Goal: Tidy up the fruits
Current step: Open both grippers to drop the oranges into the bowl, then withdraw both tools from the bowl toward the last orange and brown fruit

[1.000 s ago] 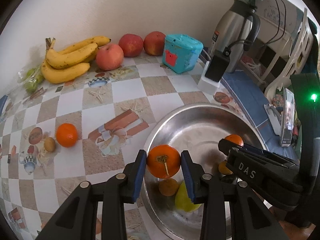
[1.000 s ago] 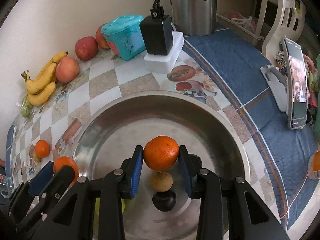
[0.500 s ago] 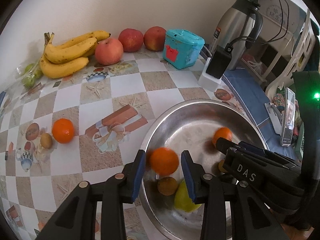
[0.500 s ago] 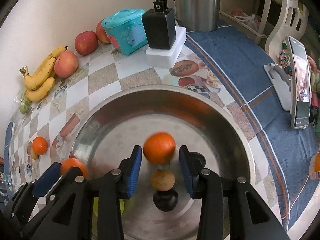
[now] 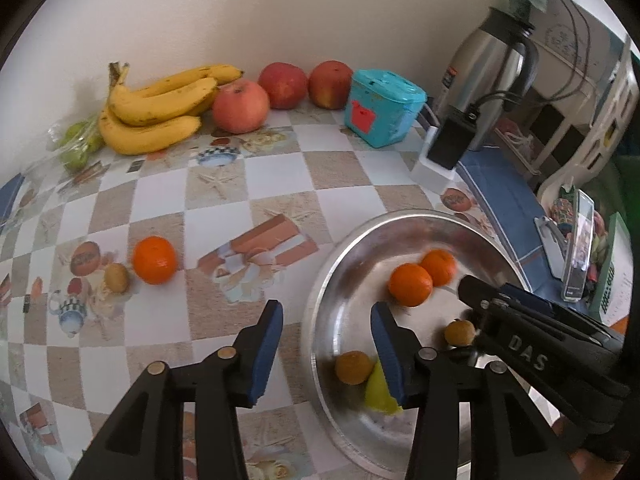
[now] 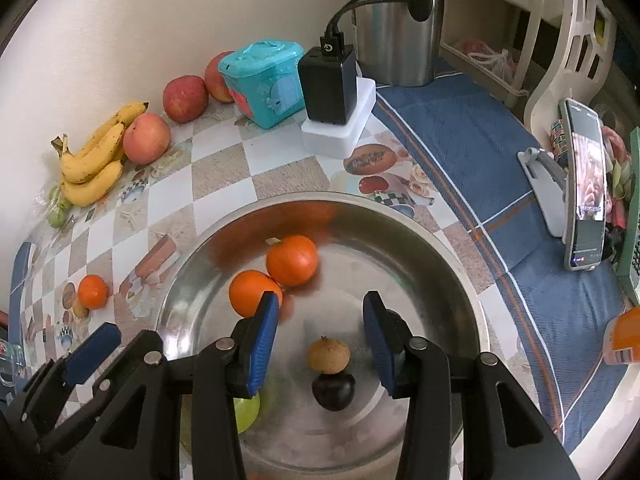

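Oranges: two lie touching inside the steel bowl (image 6: 452, 264), one (image 6: 253, 293) nearer the left rim, the other (image 6: 292, 259) just behind it; both slightly blurred. A third orange (image 5: 154, 259) sits on the checkered tabletop (image 5: 168, 200), beside a small brown fruit (image 5: 116, 277). Also in the bowl: a brown round fruit (image 6: 328, 355) touching a dark plum (image 6: 333, 391), and a green fruit (image 6: 246, 408) partly hidden by a finger. Left gripper (image 5: 326, 354): fingers apart, empty, straddling the bowl's left rim. Right gripper (image 6: 322, 346): fingers apart, empty, above the bowl. Bananas (image 5: 156, 112) and three apples (image 5: 240, 106) line the wall, next to a teal box (image 5: 382, 108).
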Available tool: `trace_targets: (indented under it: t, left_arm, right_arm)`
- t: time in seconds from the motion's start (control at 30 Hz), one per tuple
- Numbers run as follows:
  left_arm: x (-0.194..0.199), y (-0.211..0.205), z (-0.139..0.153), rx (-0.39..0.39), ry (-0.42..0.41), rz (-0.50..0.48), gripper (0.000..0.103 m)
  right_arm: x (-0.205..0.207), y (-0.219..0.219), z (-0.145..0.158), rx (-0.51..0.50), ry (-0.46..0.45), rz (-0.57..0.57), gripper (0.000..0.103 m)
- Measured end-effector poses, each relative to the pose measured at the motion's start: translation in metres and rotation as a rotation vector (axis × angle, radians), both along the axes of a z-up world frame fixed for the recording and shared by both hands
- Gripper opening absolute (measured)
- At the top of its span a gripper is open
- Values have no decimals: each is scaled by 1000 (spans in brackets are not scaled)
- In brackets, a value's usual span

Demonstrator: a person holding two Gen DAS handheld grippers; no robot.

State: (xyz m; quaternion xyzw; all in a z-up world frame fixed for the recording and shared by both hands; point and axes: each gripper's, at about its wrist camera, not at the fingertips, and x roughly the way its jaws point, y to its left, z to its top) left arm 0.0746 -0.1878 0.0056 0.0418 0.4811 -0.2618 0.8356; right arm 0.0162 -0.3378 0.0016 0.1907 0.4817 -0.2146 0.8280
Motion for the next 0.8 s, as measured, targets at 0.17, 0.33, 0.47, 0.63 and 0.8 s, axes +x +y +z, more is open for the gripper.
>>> trace_targets:
  t: [0.17,0.33,0.47,0.63,0.8]
  left_arm:
    - [8,16,2,13,26,53,50]
    - [15,36,4,23,55,118,50]
    - [17,48,8,29,62,158,50]
    - [18,56,11,21,68,181,50]
    - [18,56,11,21,76,179,50]
  right_arm:
    - [-3,7,3,-7,4,20,45]
    - [-3,17,9,-18,-4,41,45]
    - [-2,24,11,-23,-4,60,45]
    - [-1,31,14,-31,-8,79,45]
    - [0,34,13,-33,1,88,45]
